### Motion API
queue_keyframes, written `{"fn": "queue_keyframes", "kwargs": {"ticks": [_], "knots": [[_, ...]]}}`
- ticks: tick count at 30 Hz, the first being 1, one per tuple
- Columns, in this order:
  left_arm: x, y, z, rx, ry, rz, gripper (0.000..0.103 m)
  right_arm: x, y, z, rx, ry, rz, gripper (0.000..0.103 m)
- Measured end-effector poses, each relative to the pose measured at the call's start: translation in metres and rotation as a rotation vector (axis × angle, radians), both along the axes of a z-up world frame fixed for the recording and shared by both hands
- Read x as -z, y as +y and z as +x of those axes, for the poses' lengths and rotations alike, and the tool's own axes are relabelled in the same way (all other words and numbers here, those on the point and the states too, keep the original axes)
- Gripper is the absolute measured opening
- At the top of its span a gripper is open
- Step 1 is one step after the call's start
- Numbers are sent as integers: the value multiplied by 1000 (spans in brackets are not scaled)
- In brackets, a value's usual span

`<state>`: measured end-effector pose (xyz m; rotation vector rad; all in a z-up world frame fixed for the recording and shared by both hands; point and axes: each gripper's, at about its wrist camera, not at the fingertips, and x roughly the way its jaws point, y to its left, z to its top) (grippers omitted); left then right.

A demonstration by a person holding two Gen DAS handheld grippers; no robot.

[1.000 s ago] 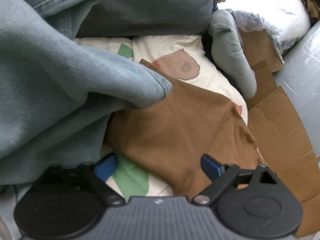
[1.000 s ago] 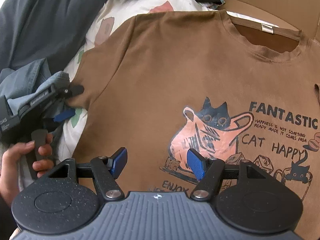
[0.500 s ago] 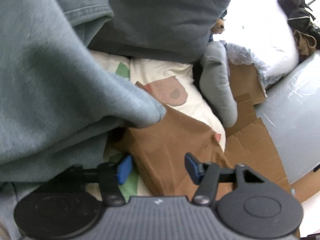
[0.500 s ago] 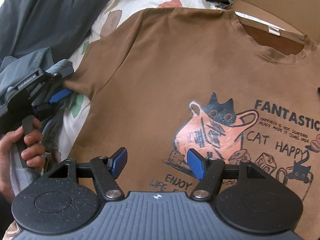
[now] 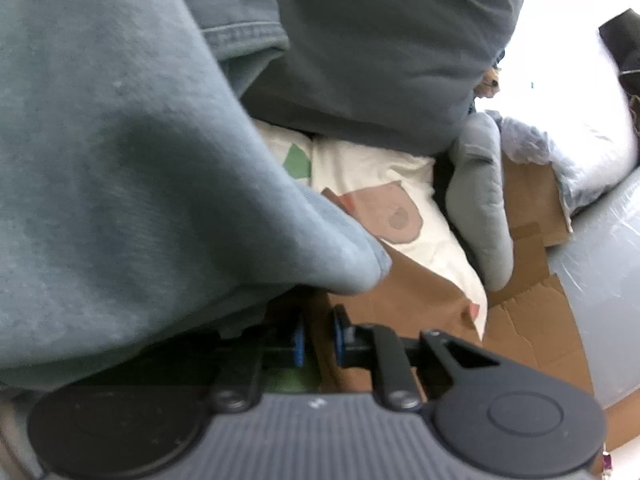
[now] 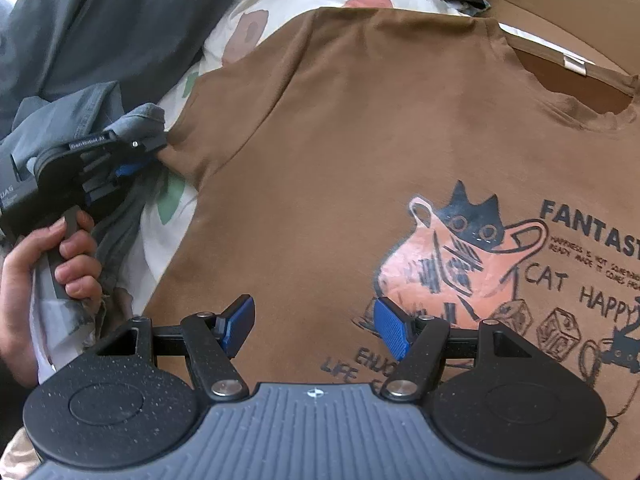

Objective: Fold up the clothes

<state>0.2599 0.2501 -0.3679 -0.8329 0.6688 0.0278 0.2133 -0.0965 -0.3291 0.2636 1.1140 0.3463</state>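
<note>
A brown T-shirt (image 6: pixel 360 152) with a cat print lies spread face up, collar at the upper right. Its left sleeve (image 5: pixel 404 300) runs between the blue pads of my left gripper (image 5: pixel 318 340), which is shut on the sleeve's edge. The right wrist view shows that same left gripper (image 6: pixel 136 164) at the sleeve tip, held by a hand (image 6: pixel 44 268). My right gripper (image 6: pixel 316 330) hovers open over the shirt's lower front, nothing between its fingers.
Grey-blue garments (image 5: pixel 132 168) drape over the left gripper and pile up behind. A cream sheet with coloured patches (image 5: pixel 380 184) lies under the shirt. Flattened cardboard (image 5: pixel 532 320) and a plastic-wrapped white bundle (image 5: pixel 580 128) sit at the right.
My left gripper has moved onto the sleeve and gone from open to shut on it. The right gripper has drifted slightly, still open above the print.
</note>
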Motion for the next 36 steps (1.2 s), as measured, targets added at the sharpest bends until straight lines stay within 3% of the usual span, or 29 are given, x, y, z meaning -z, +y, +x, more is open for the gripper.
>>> {"fn": "queue_keyframes", "kwargs": {"ticks": [5,7,8,9,12,17,23,31,36], "knots": [[-7,-5,1,13,-11,24,9,-1,14,8,-8,-27,47,66],[-12,-11,2,46,-22,41,9,0,21,13,-16,-26,59,47],[-14,-13,2,66,-31,47,9,1,25,15,-22,-20,60,29],[-17,-16,3,86,-43,58,8,1,29,17,-23,-20,62,20],[-28,-21,3,150,-84,95,8,2,35,22,-5,-32,100,14],[-47,-31,6,256,-134,152,8,11,47,34,51,-39,208,6],[-60,-35,7,339,-155,220,8,27,55,43,166,-29,351,5],[-62,-49,4,430,-173,259,8,39,64,52,214,-13,401,4],[-59,-57,-2,472,-179,232,7,47,69,58,243,-4,431,4]]}}
